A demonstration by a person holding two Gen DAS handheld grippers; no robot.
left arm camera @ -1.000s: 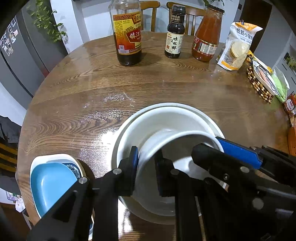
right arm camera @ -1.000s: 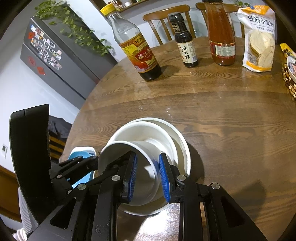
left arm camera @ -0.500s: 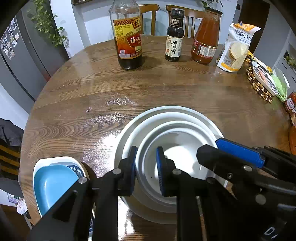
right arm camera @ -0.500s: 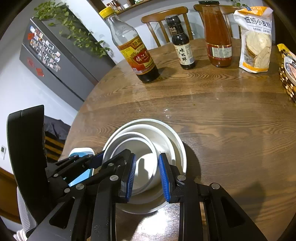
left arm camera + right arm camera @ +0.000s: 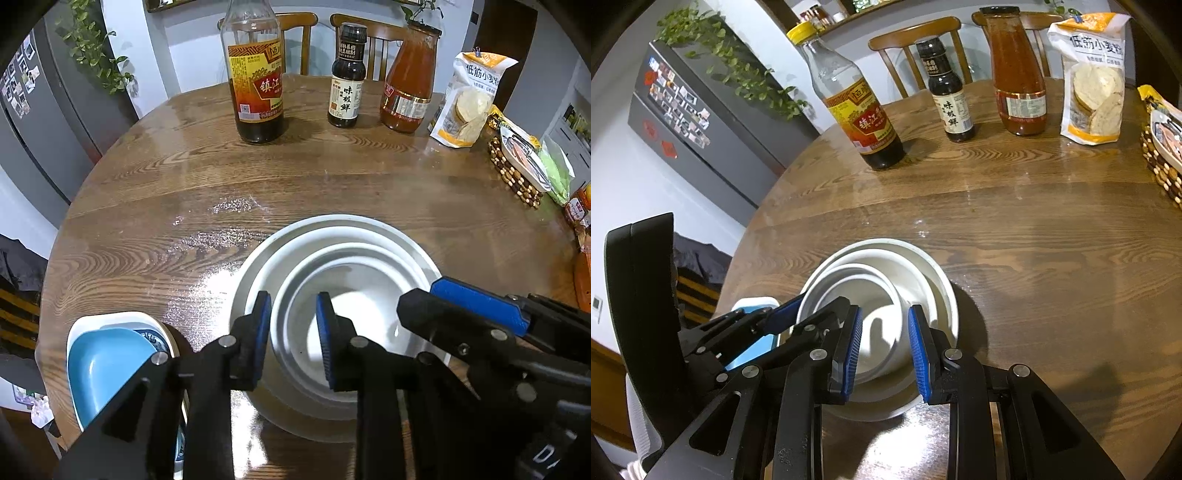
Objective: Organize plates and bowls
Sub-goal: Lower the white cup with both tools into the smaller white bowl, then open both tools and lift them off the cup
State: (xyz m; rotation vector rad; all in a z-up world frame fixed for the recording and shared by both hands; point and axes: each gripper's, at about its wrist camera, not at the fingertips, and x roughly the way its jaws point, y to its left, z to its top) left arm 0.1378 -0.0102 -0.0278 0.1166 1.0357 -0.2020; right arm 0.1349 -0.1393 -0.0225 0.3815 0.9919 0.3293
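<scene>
left wrist view: the small white bowl (image 5: pixel 332 321) now sits flat inside the bigger white bowl (image 5: pixel 273 266), and both sit in the big white plate (image 5: pixel 251 258) at the near part of the round wooden counter (image 5: pixel 332 184). a second ago the small bowl was tipped up on its side and held over the others. now it is down and level, so the three white things make one neat pile.

the left hand-held gripper (image 5: pixel 293 339) has just been opening. its two blue pads stand on either side of the small bowl's left rim, one outside and one inside, with a bit of gap showing, so it looks like it has let go. the right hand-held gripper (image 5: pixel 884 349) has its pads a little apart too, one on each side of the small bowl's right rim. i cannot tell for sure if those pads press on the rim or just hang by it.

this means the white pile looks done. i think the next job is to pull both grippers up and away without bumping the bowl.

to the left, near the counter's edge, a blue dish (image 5: pixel 107 365) lies in a white dish (image 5: pixel 77 328). far across the counter stand a vinegar bottle (image 5: pixel 256 85), a small dark bottle (image 5: pixel 345 81), a red sauce jar (image 5: pixel 408 85) and a flour bag (image 5: pixel 469 103).
</scene>
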